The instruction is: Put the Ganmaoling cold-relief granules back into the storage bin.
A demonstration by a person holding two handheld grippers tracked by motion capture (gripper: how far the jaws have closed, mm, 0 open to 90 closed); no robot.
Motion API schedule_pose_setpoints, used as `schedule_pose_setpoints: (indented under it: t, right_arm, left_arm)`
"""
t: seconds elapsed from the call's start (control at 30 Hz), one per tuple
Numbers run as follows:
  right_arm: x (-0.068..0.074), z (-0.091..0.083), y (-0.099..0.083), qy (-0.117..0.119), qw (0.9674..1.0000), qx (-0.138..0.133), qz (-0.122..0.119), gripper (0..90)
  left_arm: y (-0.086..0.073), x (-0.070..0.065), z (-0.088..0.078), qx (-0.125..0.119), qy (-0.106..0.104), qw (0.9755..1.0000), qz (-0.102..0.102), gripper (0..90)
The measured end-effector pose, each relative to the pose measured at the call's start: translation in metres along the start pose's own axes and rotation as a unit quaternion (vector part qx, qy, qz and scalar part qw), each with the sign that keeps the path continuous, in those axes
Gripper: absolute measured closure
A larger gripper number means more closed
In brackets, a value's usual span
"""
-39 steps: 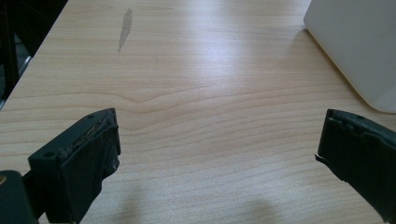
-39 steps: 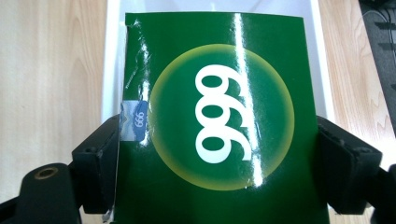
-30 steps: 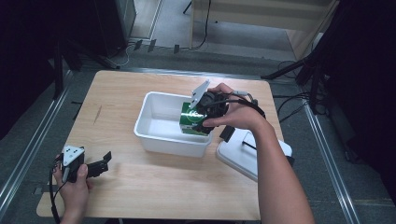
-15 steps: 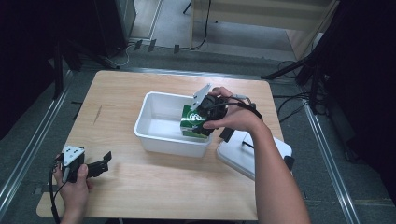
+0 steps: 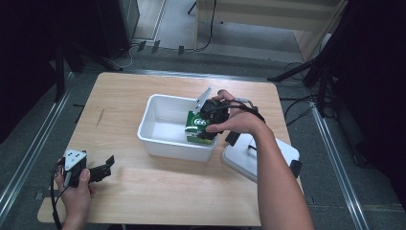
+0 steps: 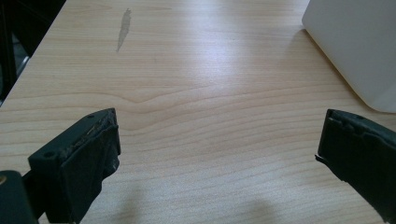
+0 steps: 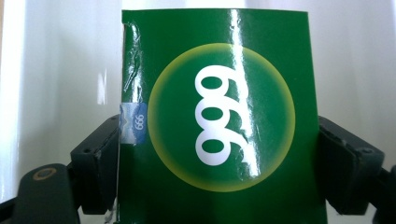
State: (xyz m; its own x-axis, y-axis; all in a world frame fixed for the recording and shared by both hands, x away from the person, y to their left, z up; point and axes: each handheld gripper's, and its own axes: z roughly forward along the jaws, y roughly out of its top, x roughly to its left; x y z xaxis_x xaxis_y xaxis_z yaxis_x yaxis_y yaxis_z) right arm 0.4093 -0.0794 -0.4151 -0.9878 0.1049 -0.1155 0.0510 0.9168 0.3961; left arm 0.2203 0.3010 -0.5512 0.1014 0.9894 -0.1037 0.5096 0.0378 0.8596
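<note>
High view: green box (image 5: 197,128) pinched in the right gripper (image 5: 207,125), standing upright inside the white tub (image 5: 158,143) at its right end, just beside the near right wall; bottom edge hidden behind the rim, so contact with the tub floor impossible to confirm; tub lid (image 5: 244,158) lying flat on the table (image 5: 143,201) just right of the tub, partly under the forearm.

Right gripper view: box (image 7: 219,121) square between the two black jaws, pads pressed against its two narrow side edges, printed face turned toward the camera, long axis pointing straight ahead along the jaws and so downward into the tub; white tub walls (image 7: 56,70) close on either side.

Key relation for what comes next: box directly below and ahead of the right hand, tub floor under it, near right wall close by; probably a matter of lowering straight along the box's long axis and then spreading the jaws, with little room sideways toward that wall; a tilt on release likely to tip the tall box over.

Left gripper (image 5: 95,171) well apart from all this, at the near left corner of the table; left gripper view: jaws spread wide, nothing between them but bare wood (image 6: 205,116), a corner of the tub (image 6: 359,51) at upper right; right hand clearly the nearer and the one at work.
</note>
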Motion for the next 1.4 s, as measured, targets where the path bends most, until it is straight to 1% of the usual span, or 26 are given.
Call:
schedule_pose_setpoints:
  t: [0.03,0.07,0.13,0.43,0.67,0.97,1.1,1.2,1.27,1.3,1.37,1.4]
  right_arm:
    - [0.0,0.001,0.0,0.001,1.0,0.006,0.003,15.3]
    - [0.0,0.002,0.001,0.003,1.0,0.009,0.0,15.3]
    - [0.0,0.004,0.001,0.007,0.9998,0.019,0.006,15.3]
    - [-0.002,0.015,0.004,0.019,0.9983,0.054,0.004,15.3]
    - [-0.001,0.022,0.005,0.015,0.9964,0.083,-0.001,15.1]
    - [0.002,0.027,0.008,0.003,0.9939,0.109,-0.021,14.4]
    - [0.001,0.025,0.007,0.0,0.9941,0.107,-0.018,14.9]
    - [0.002,0.023,0.006,-0.002,0.9942,0.106,-0.017,13.1]
    - [0.003,0.019,0.005,-0.002,0.995,0.1,-0.011,12.6]
    - [0.003,0.018,0.005,-0.002,0.9955,0.094,-0.013,12.4]
    - [0.004,0.014,0.005,-0.004,0.996,0.089,-0.007,12.2]
    - [0.005,0.011,0.005,-0.001,0.9965,0.083,-0.002,12.0]
  left_arm:
    - [0.0,0.0,0.0,0.0,0.0,1.0,0.0,0.0]
    - [0.0,0.0,0.0,0.0,0.0,1.0,0.0,0.0]
    - [0.0,0.0,0.0,0.001,-0.001,1.0,-0.001,0.0]
    - [0.0,0.0,0.0,0.0,-0.002,1.0,-0.003,0.0]
    - [0.0,0.001,0.0,0.001,-0.003,1.0,-0.002,0.0]
    - [0.0,0.0,0.0,0.002,-0.003,1.0,-0.002,0.0]
    - [0.0,0.001,0.001,0.002,-0.002,1.0,-0.004,0.0]
    - [0.0,0.001,0.0,0.002,-0.003,1.0,-0.004,0.0]
    - [0.0,0.001,0.001,0.002,-0.003,1.0,-0.004,0.0]
    - [0.0,0.001,0.0,0.003,-0.003,1.0,-0.004,0.0]
    - [0.0,0.001,0.001,0.002,-0.003,1.0,-0.004,0.0]
    - [0.0,0.001,0.001,0.003,-0.003,1.0,-0.004,0.0]
